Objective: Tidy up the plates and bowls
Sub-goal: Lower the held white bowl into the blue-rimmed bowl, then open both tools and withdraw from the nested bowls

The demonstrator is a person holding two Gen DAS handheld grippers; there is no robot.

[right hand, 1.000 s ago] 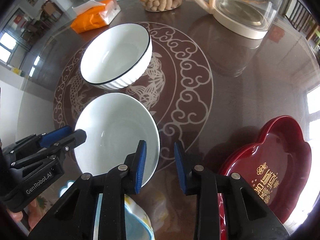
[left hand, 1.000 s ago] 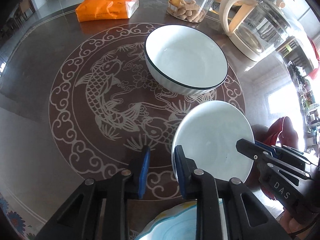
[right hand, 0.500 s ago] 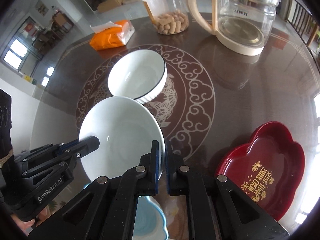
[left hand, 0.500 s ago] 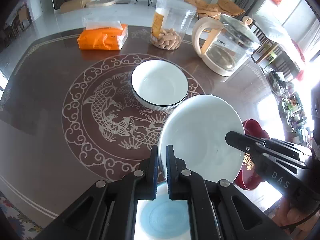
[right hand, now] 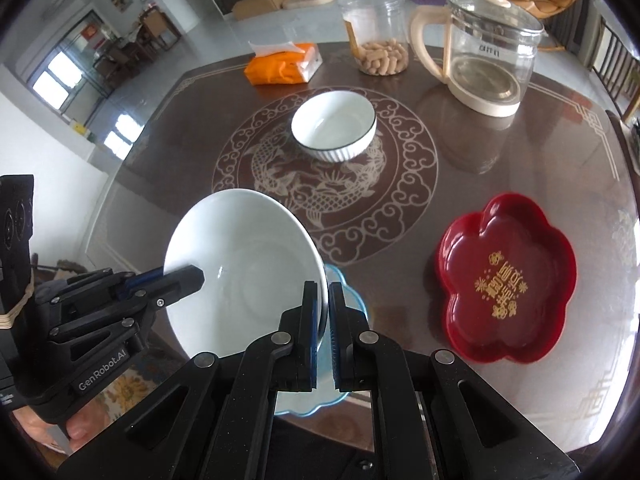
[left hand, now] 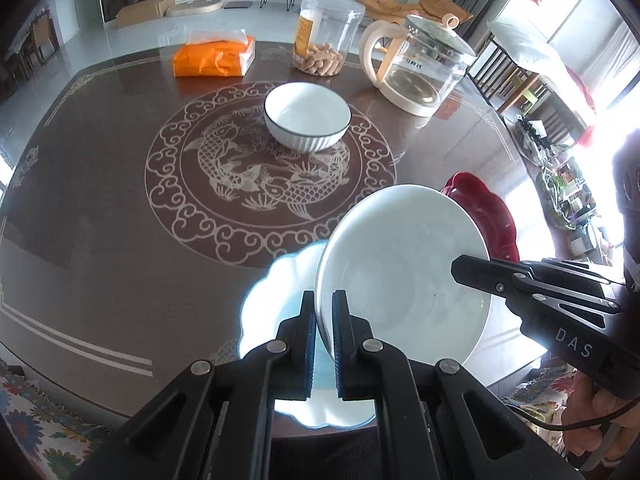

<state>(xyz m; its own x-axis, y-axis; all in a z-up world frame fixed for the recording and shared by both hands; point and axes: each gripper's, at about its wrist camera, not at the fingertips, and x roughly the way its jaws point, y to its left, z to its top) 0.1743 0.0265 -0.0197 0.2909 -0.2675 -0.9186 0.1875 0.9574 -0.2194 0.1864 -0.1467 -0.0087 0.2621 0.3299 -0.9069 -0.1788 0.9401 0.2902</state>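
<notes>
The table [left hand: 100, 184] carries a rimmed bowl [left hand: 307, 115] at upper centre, a red tray [right hand: 506, 280] at right and a blue plate [left hand: 276, 280] at the bottom. The white bowl [left hand: 400, 276], bottom centre, hangs above the blue plate, held from both sides, probably to keep it level. The left gripper [left hand: 322, 344] and right gripper [right hand: 323, 340] each pinch its rim, jaws nearly shut.

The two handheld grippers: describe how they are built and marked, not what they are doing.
Both are matte black linkage frames with silver pivot rivets and blue pads on the finger faces. The left gripper carries white "GenRobot.AI" lettering on its side, seen from the right wrist view. The right gripper is marked "DAS", and a thin black cable trails beneath its handle.
</notes>
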